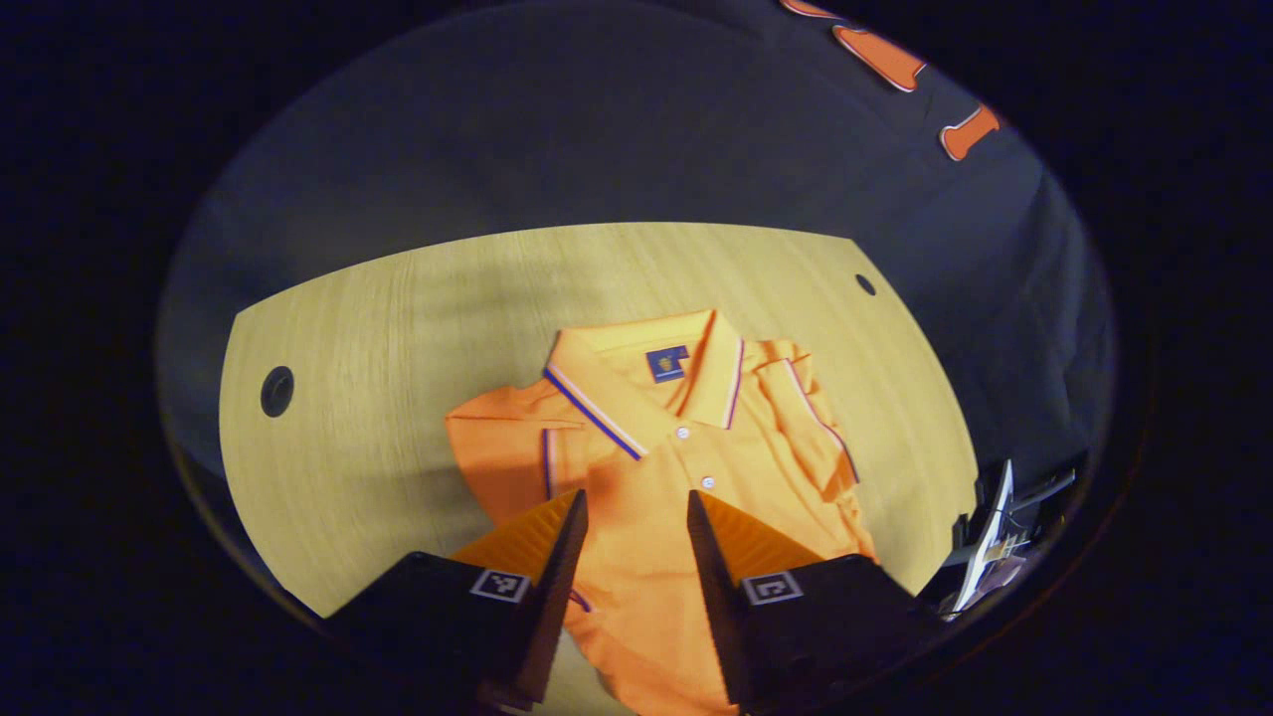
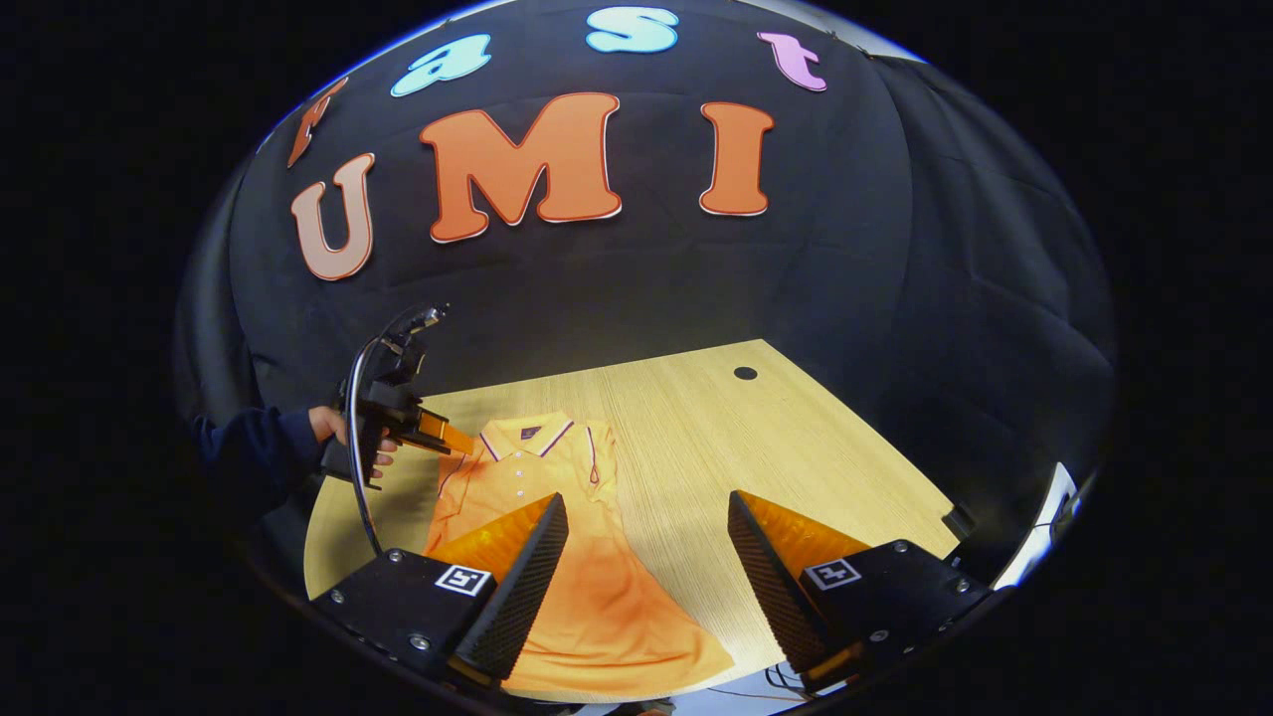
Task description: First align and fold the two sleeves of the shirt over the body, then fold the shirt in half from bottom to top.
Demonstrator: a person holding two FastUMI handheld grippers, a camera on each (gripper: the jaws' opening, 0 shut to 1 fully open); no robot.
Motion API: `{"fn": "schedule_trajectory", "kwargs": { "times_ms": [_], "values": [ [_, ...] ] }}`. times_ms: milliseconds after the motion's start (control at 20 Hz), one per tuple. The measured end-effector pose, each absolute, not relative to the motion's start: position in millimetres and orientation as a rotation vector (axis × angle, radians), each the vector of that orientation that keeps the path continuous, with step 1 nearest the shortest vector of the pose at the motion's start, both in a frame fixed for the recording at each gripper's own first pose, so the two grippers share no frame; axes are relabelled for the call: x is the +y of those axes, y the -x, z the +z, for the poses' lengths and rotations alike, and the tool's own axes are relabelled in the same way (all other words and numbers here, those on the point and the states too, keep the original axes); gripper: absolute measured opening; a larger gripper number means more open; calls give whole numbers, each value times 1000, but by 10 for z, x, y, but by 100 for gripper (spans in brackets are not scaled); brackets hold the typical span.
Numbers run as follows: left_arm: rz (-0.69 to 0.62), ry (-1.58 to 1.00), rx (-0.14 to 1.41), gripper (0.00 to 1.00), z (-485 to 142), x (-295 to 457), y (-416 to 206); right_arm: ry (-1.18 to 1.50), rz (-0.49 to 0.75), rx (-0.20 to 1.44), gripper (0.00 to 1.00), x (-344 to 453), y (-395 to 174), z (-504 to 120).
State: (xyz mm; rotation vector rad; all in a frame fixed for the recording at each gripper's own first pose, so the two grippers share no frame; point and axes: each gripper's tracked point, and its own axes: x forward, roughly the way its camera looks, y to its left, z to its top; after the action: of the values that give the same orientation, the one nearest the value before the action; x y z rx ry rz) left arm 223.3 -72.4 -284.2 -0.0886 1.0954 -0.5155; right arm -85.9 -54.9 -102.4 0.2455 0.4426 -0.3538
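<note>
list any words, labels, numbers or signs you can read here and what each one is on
No readable text.
Neck label inside the collar of the shirt: a dark patch with a small emblem, too small and blurred to read.
Square black-and-white marker tags on the left hand-held gripper and the right hand-held gripper: coded patterns, no words or numbers.

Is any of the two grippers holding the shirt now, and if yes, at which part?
Nothing is held. The left gripper and the right gripper are both open above the orange shirt, which lies on the table.
</note>
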Motion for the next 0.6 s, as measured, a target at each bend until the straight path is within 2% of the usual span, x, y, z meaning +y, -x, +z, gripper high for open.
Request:
{"fn": "schedule_trajectory", "kwargs": {
  "times_ms": [150,200,600],
  "values": [
    [-489,89,1026,92,-2659,-660,-2145,-238,-308,422,99,-526,758,-999],
    [-471,81,1001,95,-2571,-600,-2099,-232,-294,417,99,-516,755,-994],
    [-336,95,779,96,-1848,-334,-1374,-189,-139,367,99,-441,628,-955]
  ]
}}
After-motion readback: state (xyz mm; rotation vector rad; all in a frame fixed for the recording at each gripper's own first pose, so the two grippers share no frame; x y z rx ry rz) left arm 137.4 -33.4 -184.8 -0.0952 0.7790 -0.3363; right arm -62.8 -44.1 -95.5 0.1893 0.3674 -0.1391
